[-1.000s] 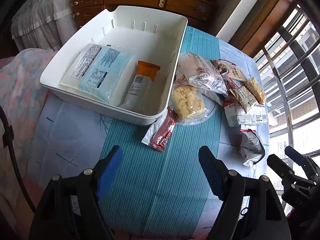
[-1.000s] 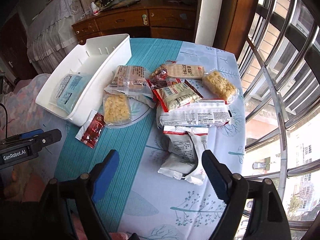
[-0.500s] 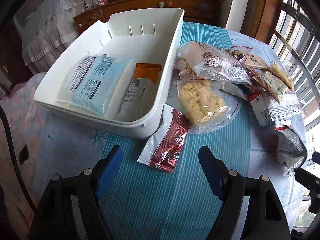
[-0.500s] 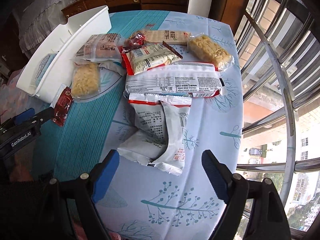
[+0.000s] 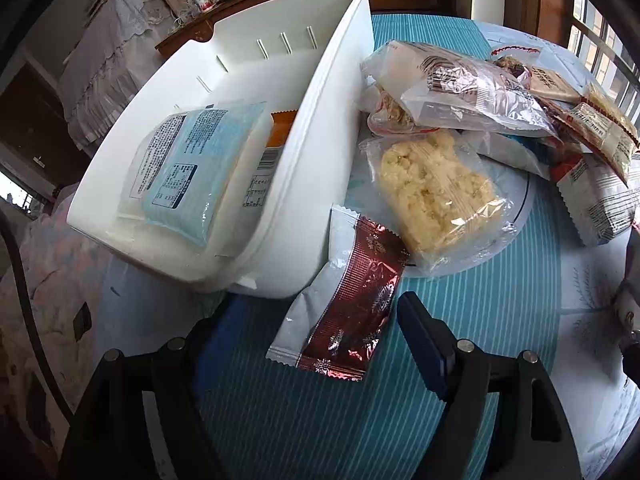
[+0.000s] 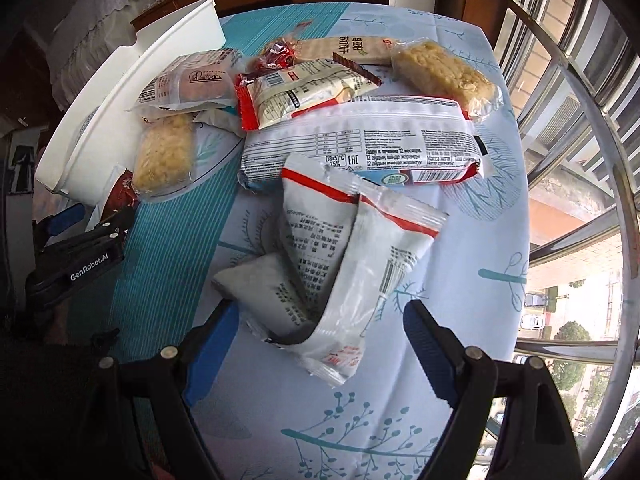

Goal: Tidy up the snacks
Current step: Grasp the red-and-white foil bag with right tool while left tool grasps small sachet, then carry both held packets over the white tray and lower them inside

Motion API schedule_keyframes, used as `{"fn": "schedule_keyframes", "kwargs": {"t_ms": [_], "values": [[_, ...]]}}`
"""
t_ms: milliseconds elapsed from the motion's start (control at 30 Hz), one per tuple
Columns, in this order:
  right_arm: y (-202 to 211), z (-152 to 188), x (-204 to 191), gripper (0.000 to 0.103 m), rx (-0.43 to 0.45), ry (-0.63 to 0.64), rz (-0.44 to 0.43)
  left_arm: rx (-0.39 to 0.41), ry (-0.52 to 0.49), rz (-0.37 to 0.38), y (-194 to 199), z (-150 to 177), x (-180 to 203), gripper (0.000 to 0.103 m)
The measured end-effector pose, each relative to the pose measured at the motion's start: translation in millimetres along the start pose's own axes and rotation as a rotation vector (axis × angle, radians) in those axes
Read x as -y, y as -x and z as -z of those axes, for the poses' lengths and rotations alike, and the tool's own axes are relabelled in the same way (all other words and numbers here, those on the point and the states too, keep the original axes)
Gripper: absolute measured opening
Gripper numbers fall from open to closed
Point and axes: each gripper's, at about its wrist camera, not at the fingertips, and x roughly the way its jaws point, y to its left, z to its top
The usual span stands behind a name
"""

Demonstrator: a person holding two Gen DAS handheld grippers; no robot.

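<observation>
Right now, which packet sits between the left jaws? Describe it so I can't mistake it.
Find the white bin on the teal cloth. At its near corner lies a dark red foil packet, white-backed. It alone is shiny red; the neighbour holds pale yellow crumbly snack.

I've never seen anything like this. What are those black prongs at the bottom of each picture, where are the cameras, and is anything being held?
There is no robot arm here. A person holds a two-finger gripper in each hand, and a wide-angle camera on each one looks forward along its fingers. The black prongs with blue pads are those fingers.

One picture is from the left gripper. It is open over a red and silver packet that lies against a white bin. The bin already holds a pale blue packet and an orange-topped one.

The other picture is from the right gripper, open around a crumpled white packet. More snacks lie piled on the tablecloth beyond it.

Nothing is held: both grippers are open, with no pad pressing on a packet.
</observation>
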Motion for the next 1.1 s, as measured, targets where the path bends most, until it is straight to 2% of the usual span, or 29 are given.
{"fn": "schedule_keyframes", "kwargs": {"t_ms": [433,633,833,867,900,967,1100], "values": [[-23.4,-9.5,5.5,0.085,0.003,0.003,0.0,-0.031,0.078,-0.014,-10.4,-8.3,-5.5,0.077],[-26.5,-12.0,2.9,0.08,0.035,0.024,-0.011,-0.045,0.146,0.031,-10.1,-8.6,-10.5,0.068],[-24.2,-13.1,-4.9,0.073,0.067,0.047,-0.007,-0.05,0.194,0.062,-8.4,-1.9,-15.6,0.053],[-23.1,-12.6,-5.8,0.072,0.071,0.047,-0.006,-0.05,0.199,0.068,-8.2,-0.5,-17.0,0.047],[-21.9,-12.3,-7.0,0.071,0.075,0.047,-0.006,-0.051,0.206,0.078,-7.8,1.3,-18.9,0.033],[-19.4,-11.0,-6.9,0.069,0.082,0.046,-0.004,-0.053,0.209,0.096,-8.1,2.1,-20.5,0.015],[-14.7,-7.5,-6.5,0.067,0.093,0.047,0.0,-0.044,0.202,0.107,-5.2,5.8,-22.8,0.014]]}}
